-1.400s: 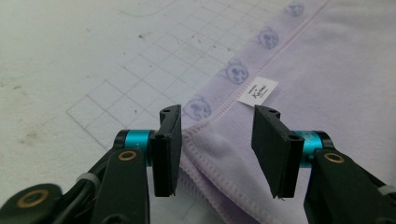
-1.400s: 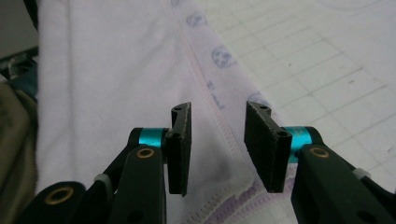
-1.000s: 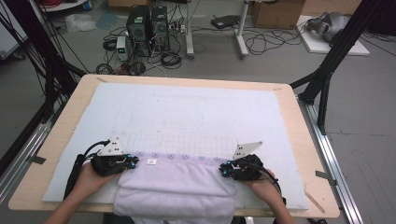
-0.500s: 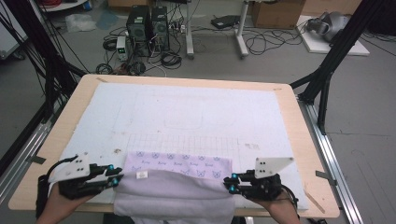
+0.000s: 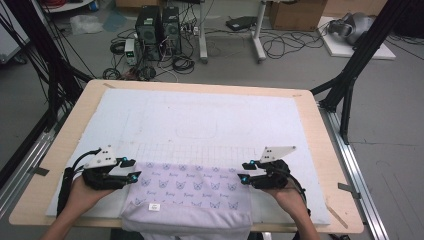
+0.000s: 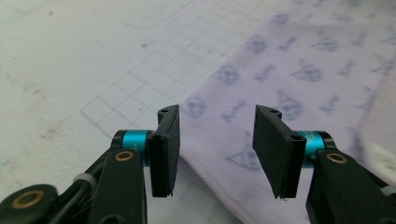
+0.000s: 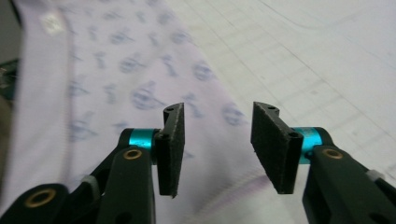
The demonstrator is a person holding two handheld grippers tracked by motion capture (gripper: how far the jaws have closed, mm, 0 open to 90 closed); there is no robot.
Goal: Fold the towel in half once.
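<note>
A lilac cloth (image 5: 192, 192) with a small dark print lies flat at the table's near edge, and its lower part hangs over that edge. My left gripper (image 5: 129, 168) sits at the cloth's left edge and my right gripper (image 5: 245, 171) at its right edge, both pointing inward. Both sets of jaws have just been opening and nothing is pinched between them. In the left gripper view the open left gripper (image 6: 217, 140) hovers over the cloth (image 6: 289, 70) and its border. In the right gripper view the open right gripper (image 7: 217, 140) stands over the cloth (image 7: 116, 84).
A white mat (image 5: 210, 120) with a faint grid covers most of the wooden table (image 5: 200, 87). A small white label (image 5: 154, 206) is on the cloth. Black frame legs (image 5: 350, 75) stand at the table's sides, and computers and cables (image 5: 155, 30) lie on the floor beyond.
Both grippers swung out towards the near corners, then came back in and forward. More of the printed face lies spread now. Both jaws have opened and let go of the cloth.
</note>
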